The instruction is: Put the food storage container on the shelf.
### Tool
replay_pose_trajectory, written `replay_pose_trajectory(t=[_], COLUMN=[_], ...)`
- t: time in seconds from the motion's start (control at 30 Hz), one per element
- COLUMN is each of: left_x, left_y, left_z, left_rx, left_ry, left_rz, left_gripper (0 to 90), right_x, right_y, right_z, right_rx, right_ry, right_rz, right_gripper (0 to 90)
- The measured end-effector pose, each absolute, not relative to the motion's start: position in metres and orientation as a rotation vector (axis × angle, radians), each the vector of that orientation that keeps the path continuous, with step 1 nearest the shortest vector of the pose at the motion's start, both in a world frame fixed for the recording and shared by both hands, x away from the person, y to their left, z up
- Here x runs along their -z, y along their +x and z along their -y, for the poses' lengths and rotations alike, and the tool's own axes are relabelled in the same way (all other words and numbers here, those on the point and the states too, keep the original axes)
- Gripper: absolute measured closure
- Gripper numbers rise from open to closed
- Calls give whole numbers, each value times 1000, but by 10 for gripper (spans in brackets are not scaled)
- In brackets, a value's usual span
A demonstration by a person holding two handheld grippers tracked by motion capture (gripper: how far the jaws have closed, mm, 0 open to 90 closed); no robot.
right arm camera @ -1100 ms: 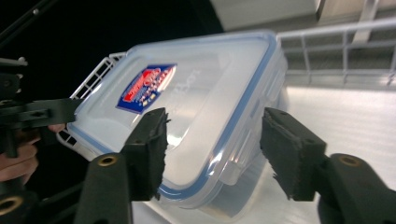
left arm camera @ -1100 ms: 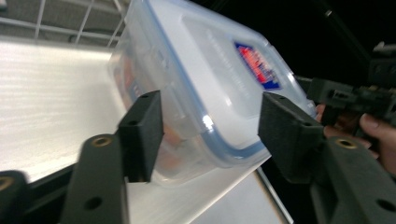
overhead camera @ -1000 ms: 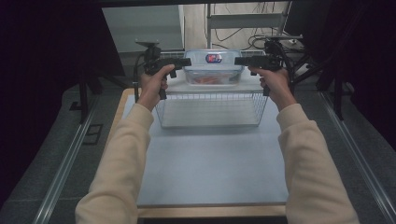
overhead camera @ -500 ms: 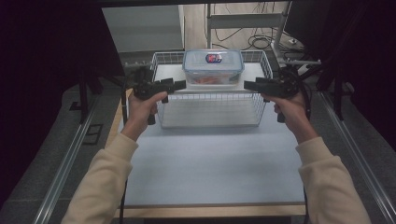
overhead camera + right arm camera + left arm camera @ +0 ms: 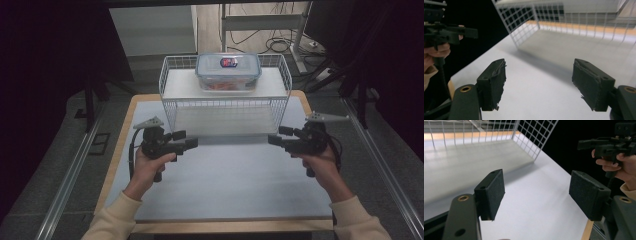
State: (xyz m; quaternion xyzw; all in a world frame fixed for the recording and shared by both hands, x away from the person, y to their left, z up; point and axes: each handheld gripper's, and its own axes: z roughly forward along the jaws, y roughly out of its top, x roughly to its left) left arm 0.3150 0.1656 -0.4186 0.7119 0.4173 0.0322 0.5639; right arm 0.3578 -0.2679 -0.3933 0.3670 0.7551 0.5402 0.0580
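Observation:
A clear lidded container [image 5: 227, 71] with a blue rim and a red label stands in the white wire basket [image 5: 225, 117] at the far end of the table. My left gripper [image 5: 189, 143] [image 5: 536, 187] hovers over the white mat's left part, in front of the basket. It is open, its jaws have just been opening, and nothing is between them. My right gripper [image 5: 274, 139] [image 5: 539, 75] hovers over the mat's right part, pointing inward at the left one. It is also open, its jaws have just widened, and they hold nothing.
A white mat [image 5: 220, 190] covers the wooden table [image 5: 118, 145] in front of the basket. Metal rails [image 5: 70, 175] run along the floor on both sides. Cables [image 5: 272, 45] and stand legs lie behind the basket. Each gripper view shows the other gripper farther off: right gripper [image 5: 584, 144], left gripper [image 5: 472, 32].
Both grippers have left the container's sides. They have moved back toward me and down, spreading to the mat's left and right. The container stays in the basket.

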Motion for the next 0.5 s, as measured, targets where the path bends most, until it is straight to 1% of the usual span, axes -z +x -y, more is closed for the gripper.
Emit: replay_pose_trajectory(t=[0.1, 0.17, 0.3, 0.37, 0.5], left_x=[434, 444, 443, 441, 443], left_y=[303, 301, 300, 298, 297], left_z=[-164, -160, -158, -157, -157], left_rx=[-74, -56, -57, -87, -95], left_ry=[1687, 1730, 1719, 1721, 1722], left_rz=[-986, -996, -996, -994, -996], left_gripper=[287, 282, 282, 282, 279], right_x=[413, 428, 431, 428, 429], right_y=[344, 334, 331, 329, 323], right_z=[271, 271, 269, 268, 268], right_rx=[-1626, -1600, -1575, -1591, -1596], right_ry=[1104, 1089, 1056, 1036, 992], right_rz=[-2311, -2331, -2352, -2333, -2315], right_gripper=[265, 262, 251, 250, 221])
